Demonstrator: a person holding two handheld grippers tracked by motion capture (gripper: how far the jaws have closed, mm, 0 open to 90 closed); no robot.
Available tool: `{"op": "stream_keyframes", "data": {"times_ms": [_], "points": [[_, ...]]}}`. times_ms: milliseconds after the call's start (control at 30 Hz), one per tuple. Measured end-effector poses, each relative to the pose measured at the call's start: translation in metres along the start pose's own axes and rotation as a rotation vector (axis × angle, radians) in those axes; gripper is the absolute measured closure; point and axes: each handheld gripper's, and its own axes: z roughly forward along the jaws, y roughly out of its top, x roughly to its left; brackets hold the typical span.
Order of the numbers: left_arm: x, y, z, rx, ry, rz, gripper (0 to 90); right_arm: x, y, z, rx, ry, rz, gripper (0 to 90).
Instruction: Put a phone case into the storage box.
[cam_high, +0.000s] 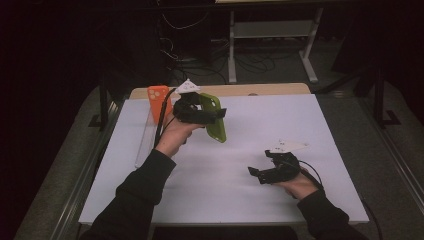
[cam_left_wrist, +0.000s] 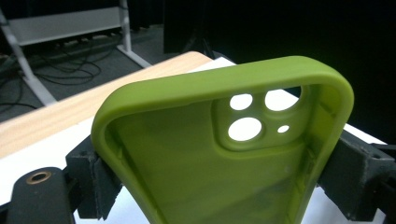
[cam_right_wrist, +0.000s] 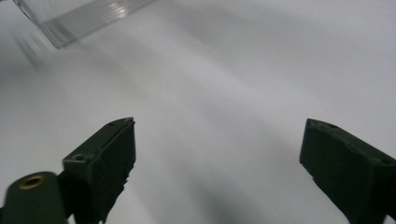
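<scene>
A green phone case (cam_high: 216, 120) is held upright above the white table (cam_high: 235, 200), clamped by its two long edges in my left gripper (cam_high: 221, 114), which a hand holds at the back left. In the left gripper view the case (cam_left_wrist: 210, 158) shows its hollow inside and camera cut-outs, and the pads (cam_left_wrist: 95, 182) press on both of its sides. An orange phone case (cam_high: 159, 100) stands behind the left hand. At the front right, my right gripper (cam_high: 255, 172) points left, low over the table. Its jaws stand wide apart in the right gripper view, and my right gripper (cam_right_wrist: 217, 163) has nothing between them.
A long clear plastic holder (cam_high: 144, 137) lies along the table's left side, and its end (cam_right_wrist: 79, 16) appears at the top left of the right gripper view. A wooden strip (cam_high: 270, 90) borders the far edge. Beyond it stand white table legs and loose cables on the floor.
</scene>
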Motion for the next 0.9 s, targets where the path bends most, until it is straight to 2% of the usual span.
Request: {"op": "stream_keyframes", "data": {"times_ms": [167,367,533,600,900], "points": [[0.01,0.009,-0.012,-0.011,0.032,0.011,12.4,-0.005,-0.009,-0.009,0.005,-0.012,-0.012,0.0],[0.028,0.016,-0.03,-0.024,0.087,0.003,12.4,-0.007,-0.016,-0.013,0.015,-0.035,-0.03,0.0],[0.045,0.021,-0.044,-0.029,0.147,0.0,12.4,-0.009,-0.023,-0.015,0.029,-0.029,-0.045,0.0],[0.051,0.022,-0.05,-0.025,0.175,0.003,12.5,-0.01,-0.025,-0.016,0.037,-0.032,-0.034,0.0],[0.077,0.017,-0.063,-0.016,0.303,-0.01,12.5,-0.014,-0.034,-0.022,0.057,-0.029,-0.039,0.0]]}}
